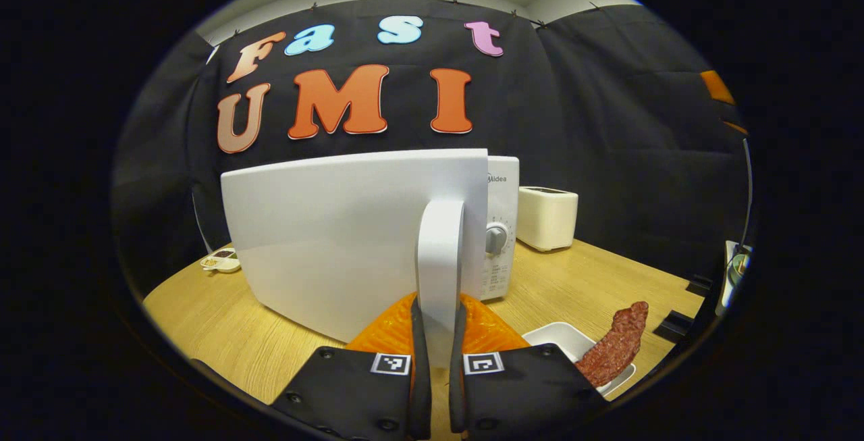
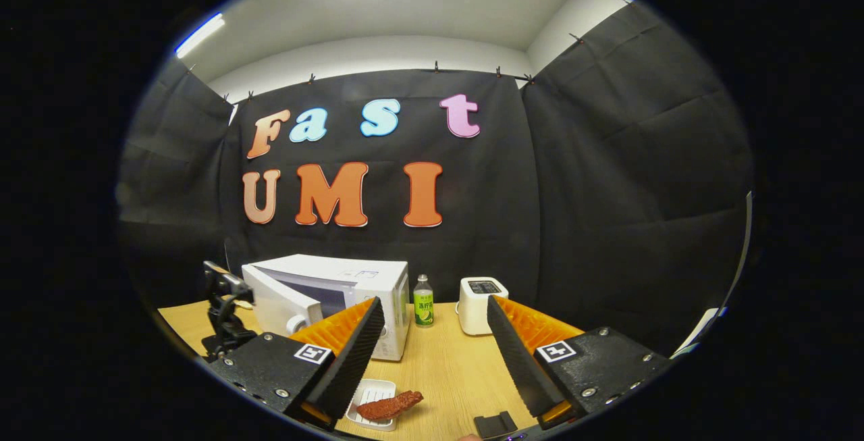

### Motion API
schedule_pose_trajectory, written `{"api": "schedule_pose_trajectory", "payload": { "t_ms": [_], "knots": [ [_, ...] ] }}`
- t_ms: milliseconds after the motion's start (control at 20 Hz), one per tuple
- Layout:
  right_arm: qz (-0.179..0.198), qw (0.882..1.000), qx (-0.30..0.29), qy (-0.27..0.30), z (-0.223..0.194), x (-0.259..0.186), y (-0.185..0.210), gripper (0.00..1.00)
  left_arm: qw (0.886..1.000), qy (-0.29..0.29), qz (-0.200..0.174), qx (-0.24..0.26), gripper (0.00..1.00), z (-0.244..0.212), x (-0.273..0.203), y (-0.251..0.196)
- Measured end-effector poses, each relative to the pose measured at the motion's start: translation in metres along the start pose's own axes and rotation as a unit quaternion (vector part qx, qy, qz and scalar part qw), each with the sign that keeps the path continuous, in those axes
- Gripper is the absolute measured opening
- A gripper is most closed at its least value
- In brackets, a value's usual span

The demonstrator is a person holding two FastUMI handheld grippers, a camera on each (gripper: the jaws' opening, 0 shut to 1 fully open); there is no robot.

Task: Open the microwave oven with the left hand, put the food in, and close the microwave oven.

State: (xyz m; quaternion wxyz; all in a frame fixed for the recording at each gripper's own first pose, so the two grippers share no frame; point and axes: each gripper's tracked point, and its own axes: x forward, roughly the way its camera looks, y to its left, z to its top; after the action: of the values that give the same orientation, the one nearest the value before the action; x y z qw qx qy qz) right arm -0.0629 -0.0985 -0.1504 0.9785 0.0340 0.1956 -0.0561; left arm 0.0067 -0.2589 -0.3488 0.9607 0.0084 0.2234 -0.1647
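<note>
My left gripper [image 1: 439, 343] is shut on the upright white handle [image 1: 440, 252] of the microwave door [image 1: 337, 238]. The door stands swung partly out from the white microwave [image 2: 351, 286], hiding the cavity in the left gripper view. Beside it is the control panel with its knob [image 1: 496, 238]. The food, a reddish-brown strip of meat [image 1: 617, 346], leans on a white dish [image 1: 557, 336] to the right of my left fingers. In the right gripper view the meat [image 2: 390, 406] lies on that dish [image 2: 370, 392] below my right gripper [image 2: 435, 353], which is open and holds nothing. The left gripper [image 2: 228, 306] stands at the door's edge.
A cream toaster [image 1: 547, 217] sits right of the microwave, and a green-labelled bottle [image 2: 423, 301] stands between them. A small dish of condiments [image 1: 221, 262] lies at the table's far left. A black block [image 2: 495, 424] rests near the front edge of the wooden table [image 2: 449, 367].
</note>
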Motion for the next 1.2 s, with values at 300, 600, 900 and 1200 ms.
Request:
{"api": "schedule_pose_trajectory", "payload": {
  "t_ms": [300,600,900,1200],
  "knots": [
    [0.011,0.999,0.003,0.035,-0.026,0.002,0.022,0.95,1.0,-0.014,0.014,0.01,0.14,-0.009,-0.075,0.047],
    [0.006,0.997,0.007,0.079,-0.062,0.003,0.036,0.95,0.998,-0.019,0.056,0.018,0.14,-0.016,-0.134,0.113],
    [-0.006,0.991,0.023,0.128,-0.102,0.007,0.04,0.95,0.993,-0.024,0.115,0.028,0.21,-0.018,-0.174,0.185],
    [-0.034,0.983,0.051,0.173,-0.141,0.005,0.03,0.95,0.991,-0.02,0.136,-0.007,0.62,-0.024,-0.195,0.23]
  ]
}}
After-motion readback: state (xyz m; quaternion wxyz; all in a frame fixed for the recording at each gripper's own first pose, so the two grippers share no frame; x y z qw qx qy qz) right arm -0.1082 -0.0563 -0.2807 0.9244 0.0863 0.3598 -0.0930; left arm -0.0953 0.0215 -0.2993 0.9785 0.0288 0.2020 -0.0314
